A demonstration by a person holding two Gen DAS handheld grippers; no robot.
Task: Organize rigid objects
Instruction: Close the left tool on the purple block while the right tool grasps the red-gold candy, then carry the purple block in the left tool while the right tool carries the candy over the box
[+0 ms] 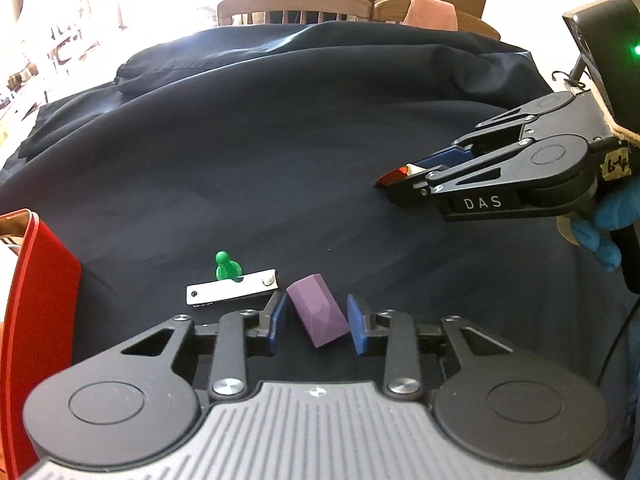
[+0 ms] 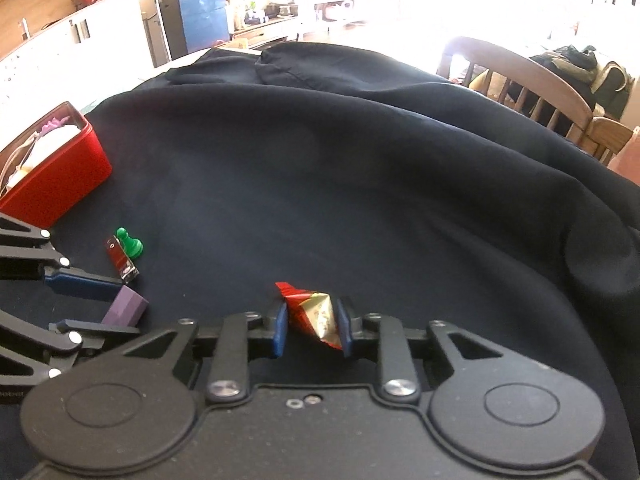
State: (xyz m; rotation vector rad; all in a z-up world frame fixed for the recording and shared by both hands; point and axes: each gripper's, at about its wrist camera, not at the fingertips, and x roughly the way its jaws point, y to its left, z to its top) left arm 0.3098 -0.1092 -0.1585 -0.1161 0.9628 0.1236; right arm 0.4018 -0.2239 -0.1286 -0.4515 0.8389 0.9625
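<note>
**Two grabbers, two small things, one red box**

The purple block (image 1: 318,314) lies on the dark cloth (image 1: 280,140), tipped a bit to one side. It sits between the blue pads (image 1: 357,325) of the left gripper (image 1: 316,320). The pads are apart and there is a small gap on each side, so the fingers are open around the block and not pinching it yet. The block looks hard and smooth, with flat sides and slanted corners. I think it is light. The best place to hold it is on its two long flat sides, so it does not twist or pop out.

At about 10 o'clock from the block, very close, lies a flat metal clip (image 1: 232,291). A little green pawn (image 1: 227,267) stands upright just behind the clip. The pawn is small and round, so it could tip or roll if bumped.

Far over at 2 o'clock, the right gripper (image 2: 313,330) is closed on a red crinkly wrapper (image 2: 314,314). The wrapper looks soft and thin, and it will squash.

At 9 o'clock, at the edge of the cloth, is the red box (image 2: 60,176). It already has some things inside. I guess the small things should go in there.
</note>
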